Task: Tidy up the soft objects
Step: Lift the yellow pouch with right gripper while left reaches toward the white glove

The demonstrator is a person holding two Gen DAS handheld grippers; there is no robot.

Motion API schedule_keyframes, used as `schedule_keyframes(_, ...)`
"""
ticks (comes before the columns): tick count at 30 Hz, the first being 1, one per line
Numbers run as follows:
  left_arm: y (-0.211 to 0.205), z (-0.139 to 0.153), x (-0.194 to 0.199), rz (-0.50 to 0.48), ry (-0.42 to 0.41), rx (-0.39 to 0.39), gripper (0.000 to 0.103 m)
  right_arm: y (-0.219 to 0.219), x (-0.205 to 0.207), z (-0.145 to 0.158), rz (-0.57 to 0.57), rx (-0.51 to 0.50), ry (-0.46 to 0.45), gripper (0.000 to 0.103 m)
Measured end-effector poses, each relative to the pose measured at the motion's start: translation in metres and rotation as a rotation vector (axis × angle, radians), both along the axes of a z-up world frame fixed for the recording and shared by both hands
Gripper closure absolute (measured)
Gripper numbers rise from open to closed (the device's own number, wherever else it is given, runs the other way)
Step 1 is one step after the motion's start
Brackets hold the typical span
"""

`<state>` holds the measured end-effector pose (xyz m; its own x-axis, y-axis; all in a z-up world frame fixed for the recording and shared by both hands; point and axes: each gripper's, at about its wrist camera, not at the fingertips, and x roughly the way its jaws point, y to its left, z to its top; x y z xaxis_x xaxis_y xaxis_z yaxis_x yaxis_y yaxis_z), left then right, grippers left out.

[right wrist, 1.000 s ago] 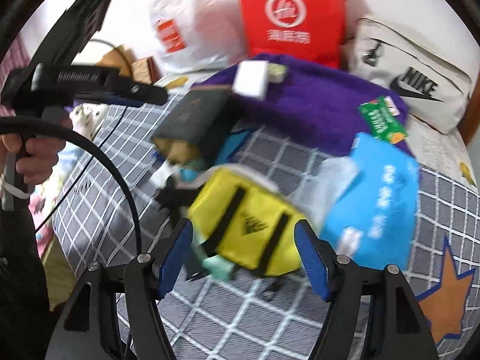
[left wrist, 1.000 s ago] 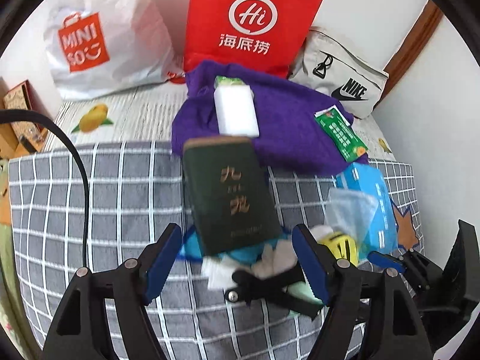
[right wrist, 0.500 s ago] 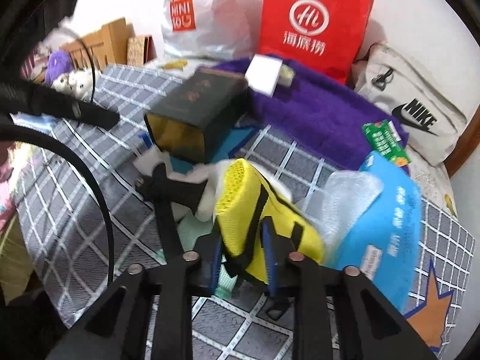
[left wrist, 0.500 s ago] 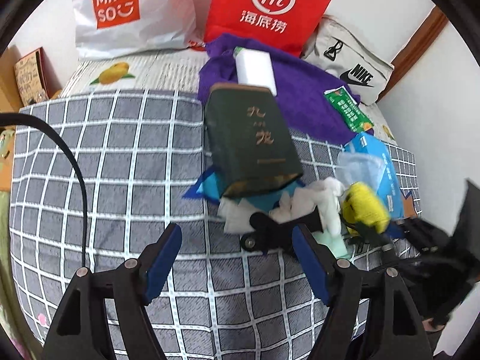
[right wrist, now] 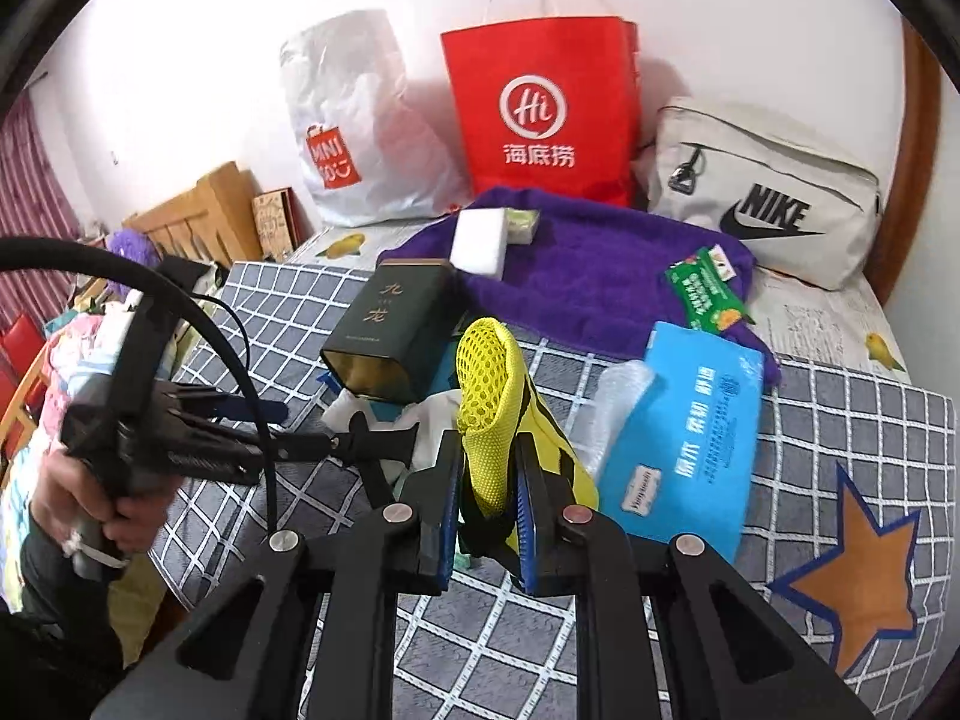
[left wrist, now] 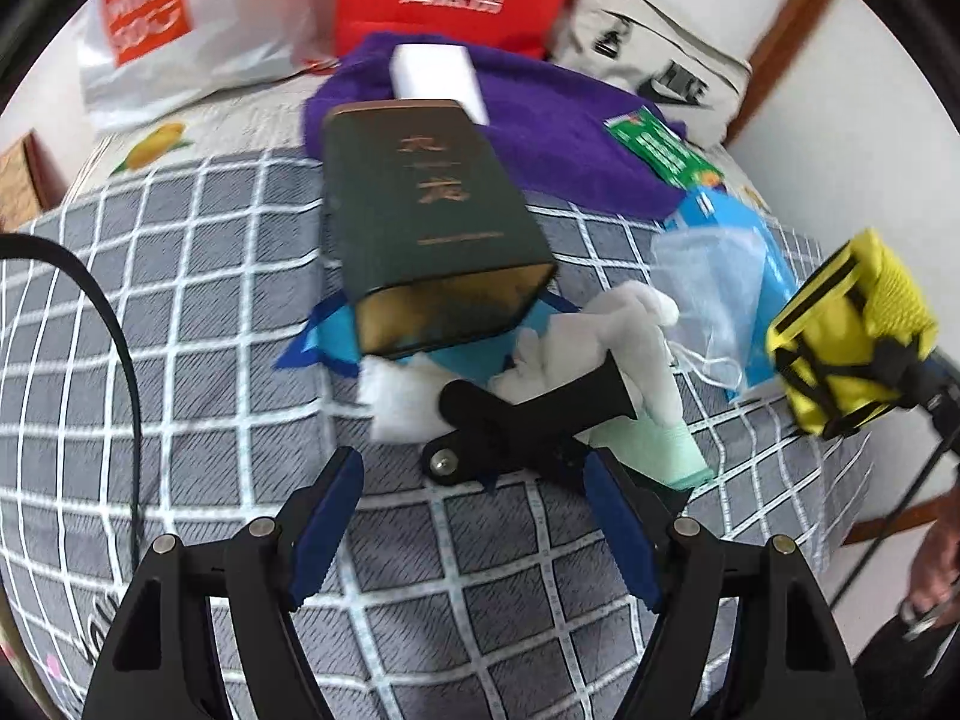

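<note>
Fingers of the right gripper (right wrist: 489, 516) are closing on the yellow mesh pouch (right wrist: 492, 414), lifted above the bed (right wrist: 840, 420); the left gripper (left wrist: 474, 531) stands wide, empty.

Right gripper (right wrist: 491, 525): 2 blue-padded jaws closing, nearly together, pads pressing on yellow mesh pouch (right wrist: 493, 408) held clear of bed, gripper angled downward. In left wrist view same gripper shows at right edge, pouch hanging off its tip.

Left gripper (left wrist: 471, 531): jaws wide apart, nothing between pads, pointing steeply down, not touching anything.

Left hand (right wrist: 114, 498): wrapped around left gripper's handle, dark sleeve at wrist. Right hand (left wrist: 936, 558): partly visible at frame edge, blurred.
</note>
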<state>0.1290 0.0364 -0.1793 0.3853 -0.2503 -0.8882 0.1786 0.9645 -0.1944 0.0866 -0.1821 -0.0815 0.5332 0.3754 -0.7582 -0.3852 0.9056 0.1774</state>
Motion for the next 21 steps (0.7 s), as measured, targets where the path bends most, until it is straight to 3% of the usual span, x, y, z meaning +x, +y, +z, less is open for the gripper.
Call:
schedule_keyframes(12, -0.033, -0.015, 0.008, -0.144, -0.081, 0.139, 0.029, -0.022, -0.002, 0.006, -0.035, 0.041, 0.009, 0.087)
schedule_keyframes(17, -0.035, -0.013, 0.006, -0.171, -0.103, 0.142, 0.047, -0.028, -0.002, 0.003, -0.052, 0.039, 0.020, 0.087)
schedule_keyframes(21, -0.027, -0.005, 0.001, -0.163, -0.106, 0.143, 0.069, -0.033, 0.000, 0.002, -0.069, 0.047, 0.031, 0.087)
